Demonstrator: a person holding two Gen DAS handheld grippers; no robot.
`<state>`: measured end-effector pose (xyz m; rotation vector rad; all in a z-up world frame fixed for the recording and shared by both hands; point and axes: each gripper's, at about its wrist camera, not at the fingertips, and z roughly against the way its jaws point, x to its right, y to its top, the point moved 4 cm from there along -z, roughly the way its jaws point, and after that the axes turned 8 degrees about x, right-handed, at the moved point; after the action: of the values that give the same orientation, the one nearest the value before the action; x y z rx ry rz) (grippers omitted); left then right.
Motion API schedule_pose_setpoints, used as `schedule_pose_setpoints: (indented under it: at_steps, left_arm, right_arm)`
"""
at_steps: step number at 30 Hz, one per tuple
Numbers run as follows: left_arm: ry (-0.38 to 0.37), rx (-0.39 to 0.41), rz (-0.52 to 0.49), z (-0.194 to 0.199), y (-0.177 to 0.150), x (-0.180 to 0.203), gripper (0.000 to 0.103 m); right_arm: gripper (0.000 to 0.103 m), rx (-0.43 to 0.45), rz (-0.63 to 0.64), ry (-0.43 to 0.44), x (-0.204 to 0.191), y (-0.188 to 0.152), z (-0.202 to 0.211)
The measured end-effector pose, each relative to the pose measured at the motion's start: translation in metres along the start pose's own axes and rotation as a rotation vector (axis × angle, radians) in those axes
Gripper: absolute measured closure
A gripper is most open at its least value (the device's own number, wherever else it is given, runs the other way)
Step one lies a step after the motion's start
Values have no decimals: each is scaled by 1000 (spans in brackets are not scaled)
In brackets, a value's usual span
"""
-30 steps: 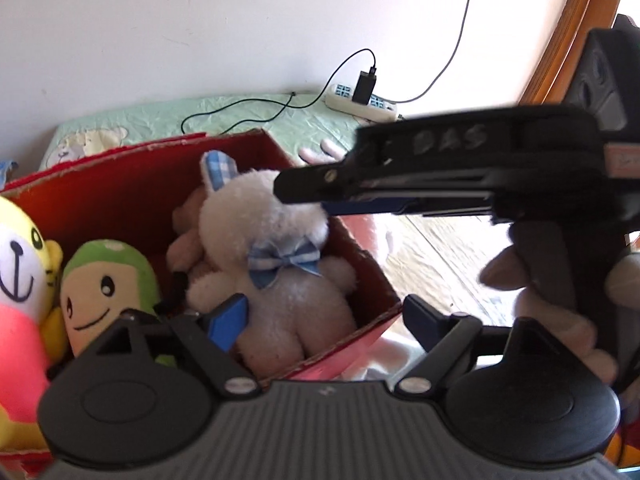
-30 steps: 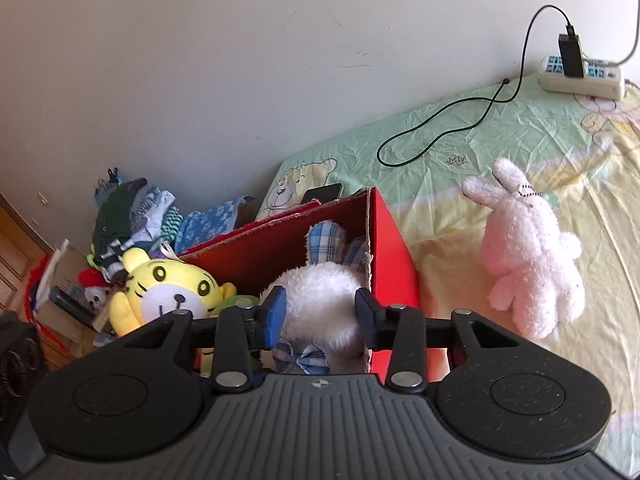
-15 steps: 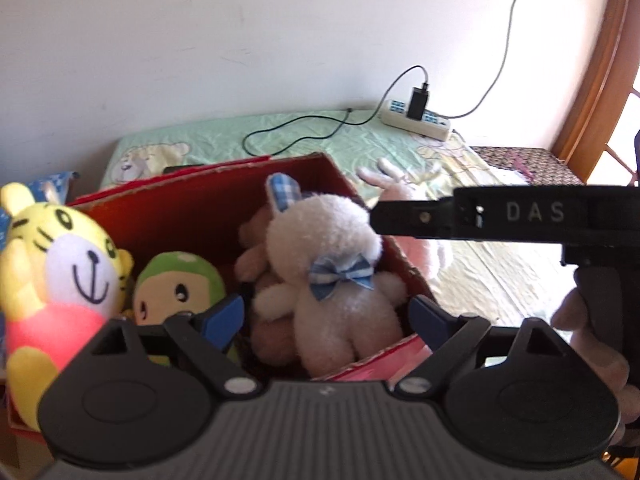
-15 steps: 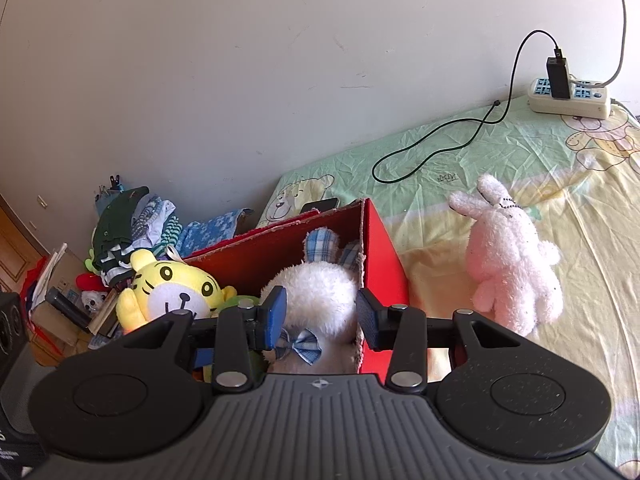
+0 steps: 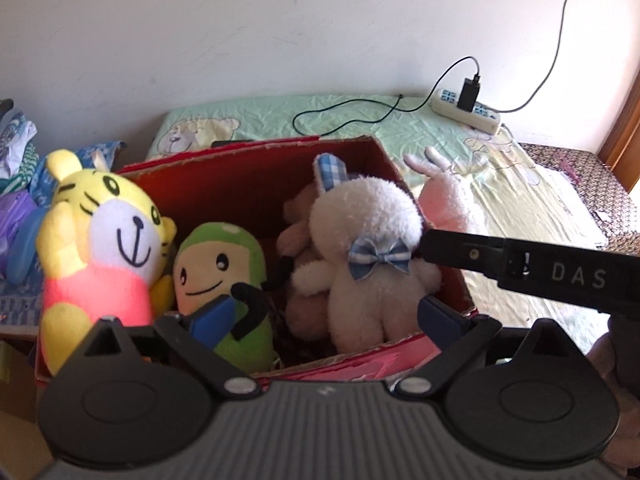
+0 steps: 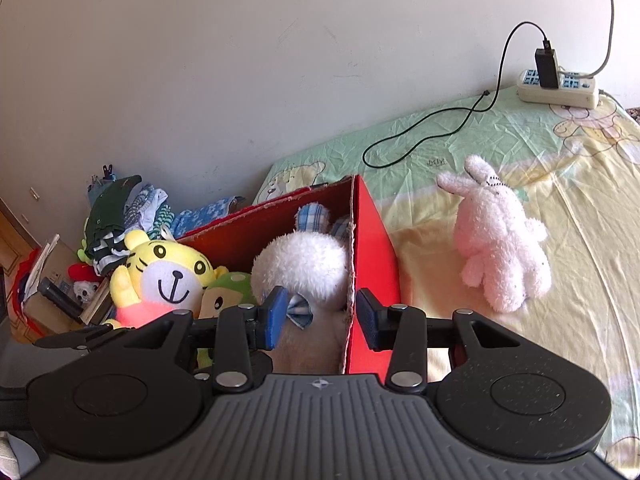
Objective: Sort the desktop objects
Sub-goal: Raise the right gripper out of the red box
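A yellow tiger (image 5: 100, 248) leans at the left end of the red box (image 5: 224, 184), a green doll (image 5: 224, 276) beside it, then the white bunny (image 5: 368, 256). My left tongs (image 5: 324, 318) are spreading wide above the box, gripping nothing. My right tongs (image 6: 322, 316) straddle the box's right wall, slightly apart, not clamping. A pink rabbit (image 6: 500, 240) lies on the bed (image 6: 580, 208).
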<state>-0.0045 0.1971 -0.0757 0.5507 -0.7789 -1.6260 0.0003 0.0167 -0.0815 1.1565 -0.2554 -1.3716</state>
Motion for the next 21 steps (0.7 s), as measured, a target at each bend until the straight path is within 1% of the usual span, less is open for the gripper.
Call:
schedule_pose_setpoints:
  at_steps: [3,6,10,16,21]
  left_arm:
    - [46,-9,2,-1,-3,2,5]
    - [65,-17,24,0,-4,2,5]
    - [106,-12,48,-1,-4,2,5]
    - [130,-20,73,-4,-6,11,5]
    - [135,-18,125,-5,-9,14,4]
  right_arm:
    - [60,-15,-3,26,1,-1,-1]
    - [60,-24,0,34,2,0,-2]
    - [60,-43,-1,54,5,0,-3]
    - [60,-75,15,88,8,-1,-1]
    - [60,-82,31,112,9,-1,2]
